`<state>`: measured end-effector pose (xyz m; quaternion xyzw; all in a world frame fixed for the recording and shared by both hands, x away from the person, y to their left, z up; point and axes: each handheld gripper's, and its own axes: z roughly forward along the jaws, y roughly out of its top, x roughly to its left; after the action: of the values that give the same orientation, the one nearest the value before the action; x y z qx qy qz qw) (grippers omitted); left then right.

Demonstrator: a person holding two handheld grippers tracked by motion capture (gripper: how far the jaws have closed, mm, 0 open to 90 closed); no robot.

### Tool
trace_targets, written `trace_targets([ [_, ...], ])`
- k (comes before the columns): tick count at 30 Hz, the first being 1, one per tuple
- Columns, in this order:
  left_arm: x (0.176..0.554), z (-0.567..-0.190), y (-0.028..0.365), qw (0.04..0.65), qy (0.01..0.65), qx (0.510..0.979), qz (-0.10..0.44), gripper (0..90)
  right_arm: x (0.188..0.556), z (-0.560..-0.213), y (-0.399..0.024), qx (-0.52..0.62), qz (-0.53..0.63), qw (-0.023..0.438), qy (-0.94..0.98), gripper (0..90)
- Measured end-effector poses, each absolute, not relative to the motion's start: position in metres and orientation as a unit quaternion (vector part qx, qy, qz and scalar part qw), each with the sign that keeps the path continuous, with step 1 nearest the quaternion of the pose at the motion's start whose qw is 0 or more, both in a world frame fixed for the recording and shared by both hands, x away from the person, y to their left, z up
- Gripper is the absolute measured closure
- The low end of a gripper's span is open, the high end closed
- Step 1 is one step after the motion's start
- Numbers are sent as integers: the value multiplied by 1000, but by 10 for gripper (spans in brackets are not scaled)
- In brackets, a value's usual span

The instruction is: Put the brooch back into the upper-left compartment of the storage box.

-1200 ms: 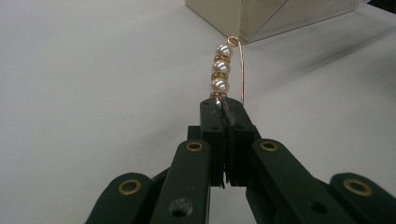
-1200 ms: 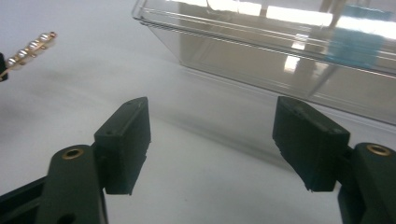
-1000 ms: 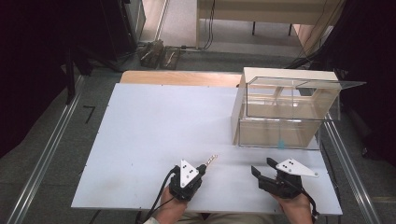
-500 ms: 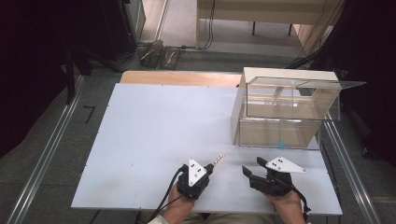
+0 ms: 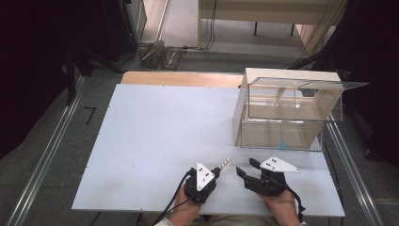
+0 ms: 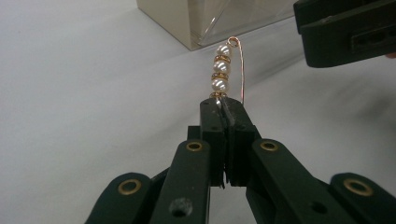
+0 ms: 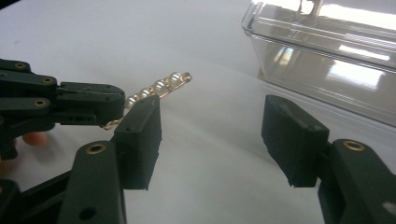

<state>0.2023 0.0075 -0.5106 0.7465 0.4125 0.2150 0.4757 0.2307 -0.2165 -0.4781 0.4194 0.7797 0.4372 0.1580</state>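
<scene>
Left gripper point(image 6: 224, 108) clamped on pearl pin point(image 6: 220, 70); right gripper point(image 7: 212, 135) just beside, empty, half-open, jaws just closing

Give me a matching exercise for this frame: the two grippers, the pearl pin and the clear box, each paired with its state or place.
Things:
1. left gripper
2. right gripper
3. pearl pin
4. clear box

States or places:
A. stands at the table's far right
B. jaws apart, nothing between them
C. shut on the pin's end
D. sticks out past closed jaws

Pairs: 1-C, 2-B, 3-D, 4-A
</scene>
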Motion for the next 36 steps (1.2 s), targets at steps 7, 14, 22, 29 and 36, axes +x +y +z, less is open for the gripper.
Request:
trace_targets([
  [7,201,-510,5,478,409,747,215,872,234,-480,-207,414,444,145,781,391],
  [14,200,-508,2,486,407,743,214,872,243,-482,-209,444,468,87,759,419],
  [22,198,-506,-2,498,405,738,210,872,248,-483,-207,451,484,56,747,450],
  [29,197,-505,-4,501,403,736,213,871,251,-483,-207,459,499,31,735,549],
  [36,197,-505,-4,503,404,734,214,870,253,-484,-209,465,508,12,724,644],
])
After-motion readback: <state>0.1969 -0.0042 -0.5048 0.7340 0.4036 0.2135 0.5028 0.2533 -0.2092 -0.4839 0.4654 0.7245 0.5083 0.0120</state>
